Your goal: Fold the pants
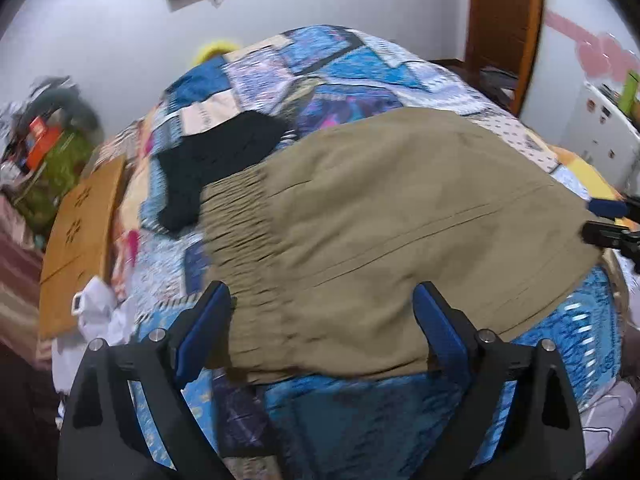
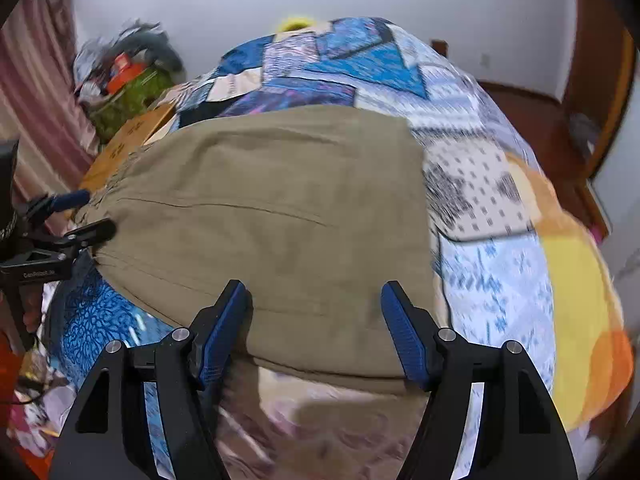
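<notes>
Khaki pants (image 1: 380,216) lie folded flat on a bed with a blue patchwork quilt (image 1: 320,68); the gathered elastic waistband (image 1: 240,216) is at the left. They also show in the right wrist view (image 2: 280,208). My left gripper (image 1: 322,308) is open, its blue-padded fingers wide apart over the pants' near edge by the waistband, holding nothing. My right gripper (image 2: 316,304) is open over the pants' near edge at the leg end, also empty. Each gripper shows at the edge of the other's view: the right one (image 1: 612,224) and the left one (image 2: 80,216).
A black garment (image 1: 216,160) lies on the quilt beyond the waistband. A brown cardboard box (image 1: 80,248) and white cloth (image 1: 100,308) sit at the bed's left. Cluttered pile (image 1: 48,140) in the far left corner. Wooden door (image 1: 504,28) and white cabinet (image 1: 600,132) at right.
</notes>
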`<control>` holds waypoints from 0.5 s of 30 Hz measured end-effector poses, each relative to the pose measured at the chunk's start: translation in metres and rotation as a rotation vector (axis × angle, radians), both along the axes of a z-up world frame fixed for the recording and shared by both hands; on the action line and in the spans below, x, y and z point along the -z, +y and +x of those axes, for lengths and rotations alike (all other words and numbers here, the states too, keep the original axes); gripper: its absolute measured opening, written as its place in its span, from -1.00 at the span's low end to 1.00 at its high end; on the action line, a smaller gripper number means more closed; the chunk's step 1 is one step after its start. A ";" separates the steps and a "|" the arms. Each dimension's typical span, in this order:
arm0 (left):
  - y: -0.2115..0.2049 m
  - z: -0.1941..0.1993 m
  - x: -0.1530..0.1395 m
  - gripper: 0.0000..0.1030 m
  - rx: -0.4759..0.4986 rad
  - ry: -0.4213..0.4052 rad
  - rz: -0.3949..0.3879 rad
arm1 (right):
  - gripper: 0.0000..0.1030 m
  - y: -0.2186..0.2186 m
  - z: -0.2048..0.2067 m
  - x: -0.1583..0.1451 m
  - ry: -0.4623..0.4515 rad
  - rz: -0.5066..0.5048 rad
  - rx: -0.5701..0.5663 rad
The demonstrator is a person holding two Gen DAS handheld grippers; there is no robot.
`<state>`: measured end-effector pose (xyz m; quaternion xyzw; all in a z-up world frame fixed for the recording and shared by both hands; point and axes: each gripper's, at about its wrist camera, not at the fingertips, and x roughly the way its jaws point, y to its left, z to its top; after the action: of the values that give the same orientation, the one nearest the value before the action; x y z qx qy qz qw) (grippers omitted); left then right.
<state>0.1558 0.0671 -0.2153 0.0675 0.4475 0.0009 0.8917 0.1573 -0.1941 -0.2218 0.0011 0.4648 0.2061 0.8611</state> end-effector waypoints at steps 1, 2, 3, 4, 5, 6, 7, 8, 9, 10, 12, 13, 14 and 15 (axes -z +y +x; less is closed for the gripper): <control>0.005 -0.002 0.000 0.83 -0.016 -0.002 0.006 | 0.27 -0.005 -0.001 0.001 0.007 0.013 0.013; 0.012 -0.004 0.001 0.83 -0.037 -0.002 0.010 | 0.27 -0.011 -0.002 0.001 0.009 0.023 0.027; 0.017 -0.006 0.002 0.83 -0.055 0.003 0.008 | 0.27 -0.018 -0.005 0.000 0.003 0.017 0.046; 0.023 -0.008 0.003 0.83 -0.069 0.009 -0.004 | 0.28 -0.021 -0.006 0.000 0.004 0.016 0.052; 0.031 -0.011 0.007 0.84 -0.080 0.021 -0.040 | 0.30 -0.025 -0.007 0.001 0.015 0.031 0.051; 0.036 -0.012 0.010 0.84 -0.089 0.032 -0.072 | 0.31 -0.029 -0.008 0.005 0.037 0.057 0.055; 0.042 -0.015 0.015 0.85 -0.097 0.046 -0.108 | 0.32 -0.031 -0.008 0.006 0.048 0.070 0.059; 0.044 -0.016 0.016 0.85 -0.099 0.047 -0.123 | 0.33 -0.032 -0.006 0.008 0.059 0.082 0.062; 0.047 -0.017 0.016 0.85 -0.107 0.046 -0.141 | 0.33 -0.032 -0.006 0.008 0.064 0.083 0.066; 0.047 -0.017 0.015 0.84 -0.111 0.048 -0.145 | 0.33 -0.031 -0.007 0.007 0.063 0.075 0.068; 0.046 -0.015 0.010 0.84 -0.117 0.050 -0.139 | 0.33 -0.027 -0.006 0.002 0.056 0.047 0.066; 0.045 -0.013 0.007 0.84 -0.114 0.048 -0.127 | 0.33 -0.026 -0.006 -0.002 0.050 0.035 0.063; 0.043 -0.012 0.001 0.84 -0.109 0.041 -0.104 | 0.33 -0.026 -0.005 -0.005 0.045 0.027 0.060; 0.042 -0.011 -0.003 0.84 -0.104 0.032 -0.089 | 0.33 -0.026 -0.004 -0.009 0.039 0.022 0.058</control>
<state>0.1452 0.1088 -0.2119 0.0041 0.4642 0.0262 0.8853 0.1533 -0.2201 -0.2128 0.0278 0.4790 0.1861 0.8574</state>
